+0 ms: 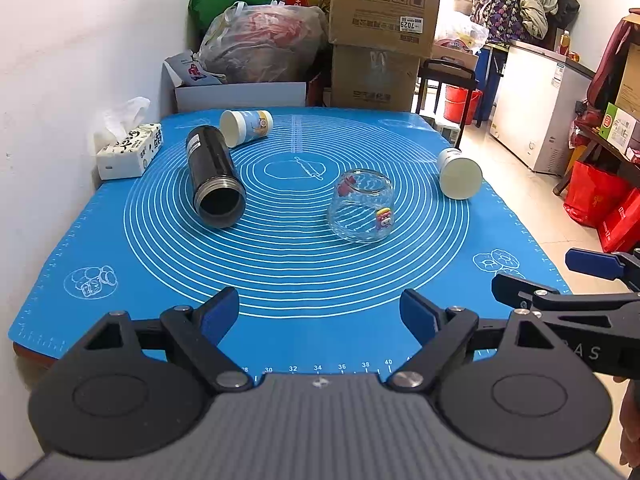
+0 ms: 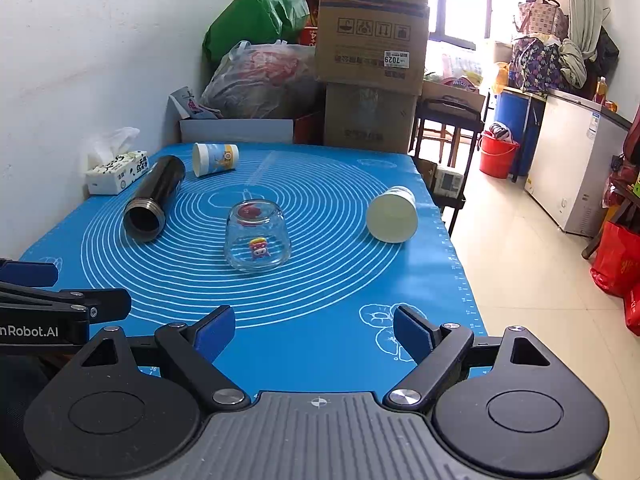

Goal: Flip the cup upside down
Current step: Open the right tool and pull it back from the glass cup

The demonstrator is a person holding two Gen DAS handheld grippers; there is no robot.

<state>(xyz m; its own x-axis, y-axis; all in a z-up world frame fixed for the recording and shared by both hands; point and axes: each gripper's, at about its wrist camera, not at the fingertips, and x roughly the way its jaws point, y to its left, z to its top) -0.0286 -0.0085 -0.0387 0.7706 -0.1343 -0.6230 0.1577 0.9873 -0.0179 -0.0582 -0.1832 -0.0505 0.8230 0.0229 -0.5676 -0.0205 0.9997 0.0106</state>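
Note:
A clear glass cup with a cartoon sticker stands mouth down on the blue mat, near its middle. A black flask lies on its side at the left, mouth toward me. One paper cup lies on its side at the far left. Another paper cup lies on its side at the right edge. My left gripper and right gripper are both open and empty, over the mat's near edge. The right gripper also shows at the right of the left wrist view.
A tissue box sits at the far left against the white wall. Cardboard boxes and plastic bags are stacked behind the table. The table's right edge drops to a tiled floor with red bags and a freezer.

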